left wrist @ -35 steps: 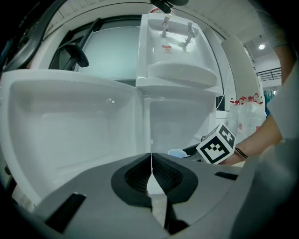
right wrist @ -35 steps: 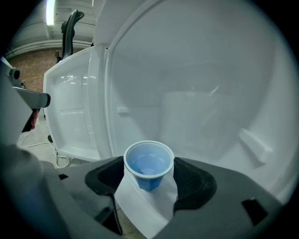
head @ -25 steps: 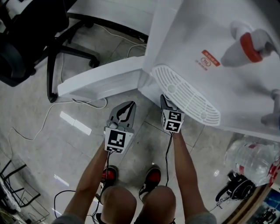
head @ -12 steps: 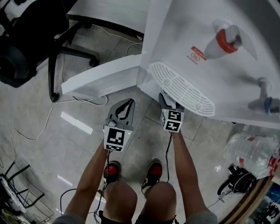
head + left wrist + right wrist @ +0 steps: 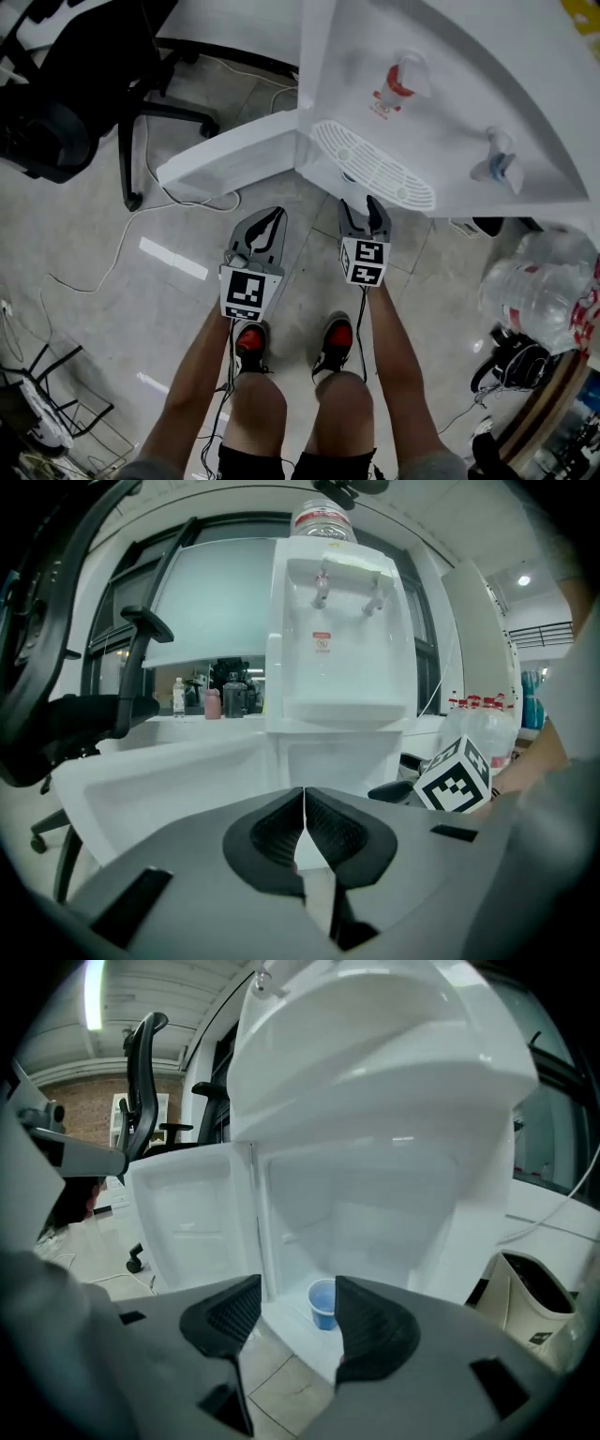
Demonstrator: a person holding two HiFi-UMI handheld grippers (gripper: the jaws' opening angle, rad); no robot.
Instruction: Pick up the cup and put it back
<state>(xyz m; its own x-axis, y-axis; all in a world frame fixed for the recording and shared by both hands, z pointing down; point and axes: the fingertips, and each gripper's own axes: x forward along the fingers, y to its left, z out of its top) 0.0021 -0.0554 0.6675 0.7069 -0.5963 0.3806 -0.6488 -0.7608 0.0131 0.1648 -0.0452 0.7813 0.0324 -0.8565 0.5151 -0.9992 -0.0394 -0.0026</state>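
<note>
Both empty: L gripper [image 5: 304,795] jaws together; R gripper [image 5: 295,1299] jaws apart, just narrowed; dispenser label [image 5: 322,641] illegible.

Black office chair [image 5: 58,117] on grey tiled floor [image 5: 89,323].

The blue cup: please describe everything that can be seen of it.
The cup is small, light blue and looks like plastic, with a plain wall narrowing slightly toward its base. It stands upright, mouth up, on the floor of the open white cabinet. Nothing else touches it. Whether it holds anything cannot be told. It shows only in the right gripper view.
</note>
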